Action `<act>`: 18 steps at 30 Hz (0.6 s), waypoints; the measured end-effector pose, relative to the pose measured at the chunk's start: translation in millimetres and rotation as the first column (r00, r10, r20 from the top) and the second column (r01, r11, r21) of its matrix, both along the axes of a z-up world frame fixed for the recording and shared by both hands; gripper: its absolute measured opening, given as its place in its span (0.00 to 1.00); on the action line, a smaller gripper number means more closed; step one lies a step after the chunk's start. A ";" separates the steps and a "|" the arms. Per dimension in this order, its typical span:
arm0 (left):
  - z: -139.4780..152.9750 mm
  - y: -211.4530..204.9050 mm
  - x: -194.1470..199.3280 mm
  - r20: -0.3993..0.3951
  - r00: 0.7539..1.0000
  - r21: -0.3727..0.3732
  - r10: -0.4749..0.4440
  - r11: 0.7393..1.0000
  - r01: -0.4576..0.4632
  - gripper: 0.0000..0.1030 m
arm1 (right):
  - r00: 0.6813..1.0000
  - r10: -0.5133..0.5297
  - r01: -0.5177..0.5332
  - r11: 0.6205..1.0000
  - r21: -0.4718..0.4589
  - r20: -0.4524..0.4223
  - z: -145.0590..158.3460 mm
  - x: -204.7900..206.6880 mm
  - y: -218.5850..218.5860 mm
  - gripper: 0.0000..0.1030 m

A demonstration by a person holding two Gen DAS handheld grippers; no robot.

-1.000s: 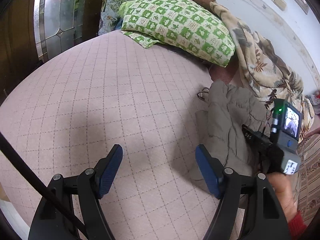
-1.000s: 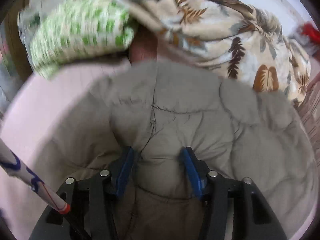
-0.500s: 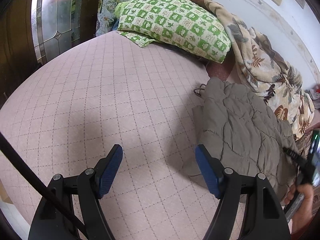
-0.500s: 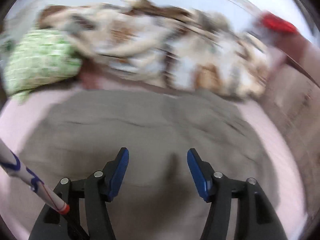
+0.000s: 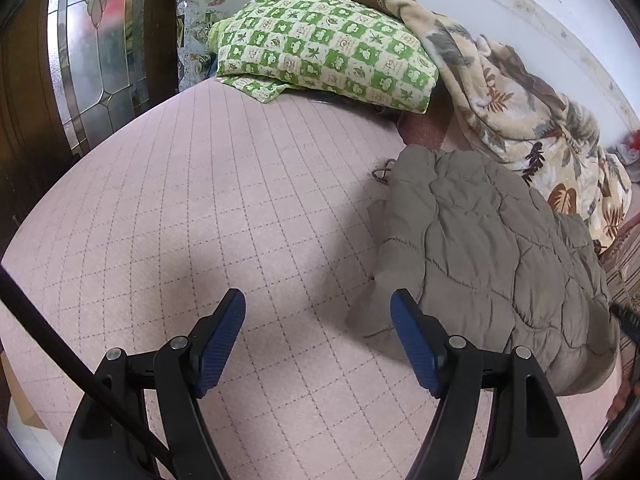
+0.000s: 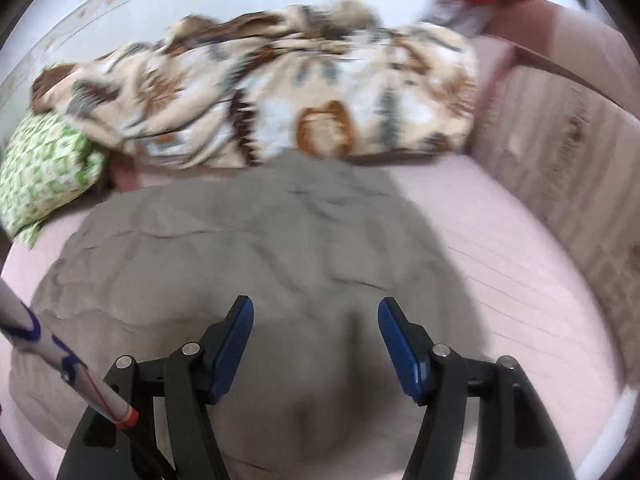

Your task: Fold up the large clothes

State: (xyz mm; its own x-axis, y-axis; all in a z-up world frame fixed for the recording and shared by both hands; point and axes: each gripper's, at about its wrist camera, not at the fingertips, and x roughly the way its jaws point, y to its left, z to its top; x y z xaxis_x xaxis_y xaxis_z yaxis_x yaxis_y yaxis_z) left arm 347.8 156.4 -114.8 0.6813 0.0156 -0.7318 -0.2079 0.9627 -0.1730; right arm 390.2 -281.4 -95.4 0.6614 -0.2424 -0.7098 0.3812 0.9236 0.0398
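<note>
Both fingers point(image 5: 416, 340) wide apart (empty), above quilted jacket point(image 6: 256, 264)

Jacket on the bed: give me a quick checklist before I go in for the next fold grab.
1. Left hand-held gripper open, nothing held: ok.
2. Right hand-held gripper open, over the jacket, no cloth pinched: ok.
3. Jacket lying in one piece on the pink bed cover: ok, though its surface is puffy and wrinkled.
4. Jacket's far edge clear of the leaf-print blanket: not ok, the two meet.
5. Green checked pillow apart from the jacket: ok.
6. Where the sleeves lie: cannot tell; right wrist view is blurred.
</note>
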 end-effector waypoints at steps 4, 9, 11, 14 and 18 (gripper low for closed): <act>-3.0 -5.6 0.5 -0.013 1.000 0.002 -0.003 1.000 0.003 0.72 | 0.991 -0.112 0.113 0.994 0.009 -0.072 -35.5 -16.1 -40.8 0.66; -0.5 -10.0 -2.7 -0.002 1.000 0.013 0.000 1.000 0.000 0.72 | 0.987 -0.090 0.094 0.995 0.027 -0.131 -64.3 -6.3 -54.7 0.74; -0.2 -8.5 -3.8 -0.002 1.000 0.010 0.004 1.000 -0.004 0.72 | 0.984 -0.102 0.097 0.994 -0.045 -0.145 -49.5 -3.3 -45.5 0.74; -0.1 -5.1 -4.4 -0.003 1.000 0.003 0.009 1.000 -0.009 0.72 | 0.993 -0.113 0.108 0.988 -0.114 -0.037 -15.5 -22.2 -29.4 0.74; 0.0 -1.1 -4.8 -0.007 1.000 -0.019 0.014 1.000 -0.014 0.72 | 0.998 -0.042 0.047 0.995 -0.089 0.055 14.1 -36.4 1.0 0.74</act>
State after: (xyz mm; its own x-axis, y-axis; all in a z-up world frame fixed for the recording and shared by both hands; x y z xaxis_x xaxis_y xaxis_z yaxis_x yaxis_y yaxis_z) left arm 343.0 155.3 -114.7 0.6759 0.0108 -0.7369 -0.2225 0.9562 -0.1902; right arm 353.8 -280.4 -81.3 0.6846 -0.3343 -0.6478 0.4218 0.9064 -0.0220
